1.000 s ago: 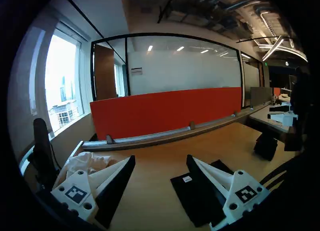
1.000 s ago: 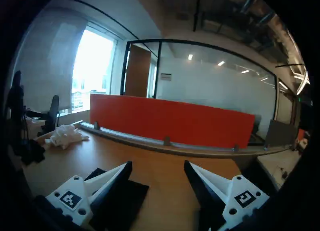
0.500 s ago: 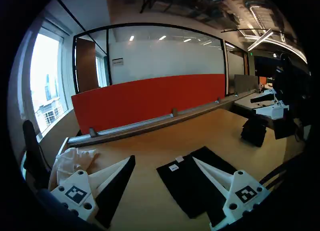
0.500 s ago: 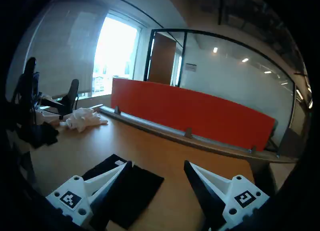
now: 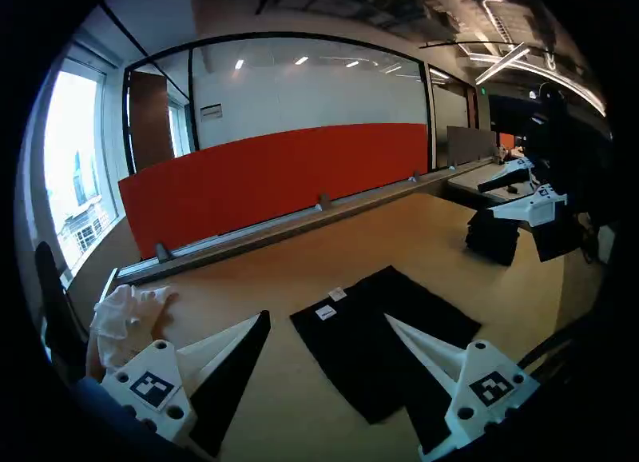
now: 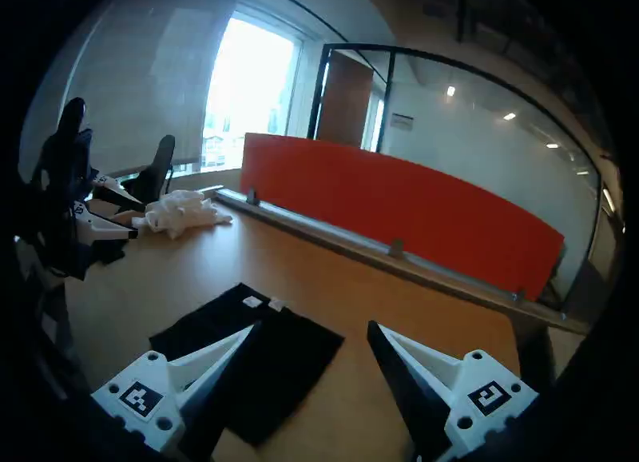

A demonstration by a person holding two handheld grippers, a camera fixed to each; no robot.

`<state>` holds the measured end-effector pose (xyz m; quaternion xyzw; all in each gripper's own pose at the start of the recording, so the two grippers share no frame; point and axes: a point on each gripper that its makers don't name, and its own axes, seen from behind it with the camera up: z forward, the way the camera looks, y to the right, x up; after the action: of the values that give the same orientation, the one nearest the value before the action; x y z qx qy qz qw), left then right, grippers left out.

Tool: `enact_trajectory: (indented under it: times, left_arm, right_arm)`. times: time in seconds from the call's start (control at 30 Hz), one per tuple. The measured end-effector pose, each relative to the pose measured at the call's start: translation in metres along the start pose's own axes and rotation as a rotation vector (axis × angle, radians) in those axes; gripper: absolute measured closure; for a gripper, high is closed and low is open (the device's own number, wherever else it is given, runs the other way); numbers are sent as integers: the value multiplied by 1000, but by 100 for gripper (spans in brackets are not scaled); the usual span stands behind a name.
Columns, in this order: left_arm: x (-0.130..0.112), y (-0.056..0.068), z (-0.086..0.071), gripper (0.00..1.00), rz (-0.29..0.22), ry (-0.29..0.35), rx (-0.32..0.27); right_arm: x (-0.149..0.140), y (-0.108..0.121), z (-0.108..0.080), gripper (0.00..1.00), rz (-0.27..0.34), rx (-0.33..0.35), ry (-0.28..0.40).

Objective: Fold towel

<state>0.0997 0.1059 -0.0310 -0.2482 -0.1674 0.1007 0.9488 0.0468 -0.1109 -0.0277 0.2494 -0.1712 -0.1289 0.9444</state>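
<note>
So the black towel (image 5: 351,350) is lying flat on the wooden desk (image 5: 415,238), turned cornerwise to both tools with one corner pointing away at 12 o'clock. In the left gripper view the left gripper (image 5: 325,316) has its fingers spread wide and nothing in them. Most of the towel sits off toward 5 o'clock, running under the finger on that side. Right gripper view is the mirror image: right gripper (image 6: 314,324) also wide apart and empty, towel off toward 7 o'clock. My read is that the towel lies between the two, about equally close to each, with neither touching it. Can't call a long axis, it looks near square through the fisheye. The little white tags (image 5: 325,312) sit by the far edge around 11 o'clock. A crumpled white cloth (image 5: 120,318) is way off at 9 o'clock, well apart. I'd guess each gripper goes for its own nearest corner
</note>
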Motion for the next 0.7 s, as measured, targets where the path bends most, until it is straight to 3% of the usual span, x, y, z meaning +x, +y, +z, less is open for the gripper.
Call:
enact_trajectory:
  times: [0.7]
  left_arm:
    - [-88,29,25,5,-17,-136,-64]
  right_arm:
    - [-89,-30,20,0,-1,65,-150]
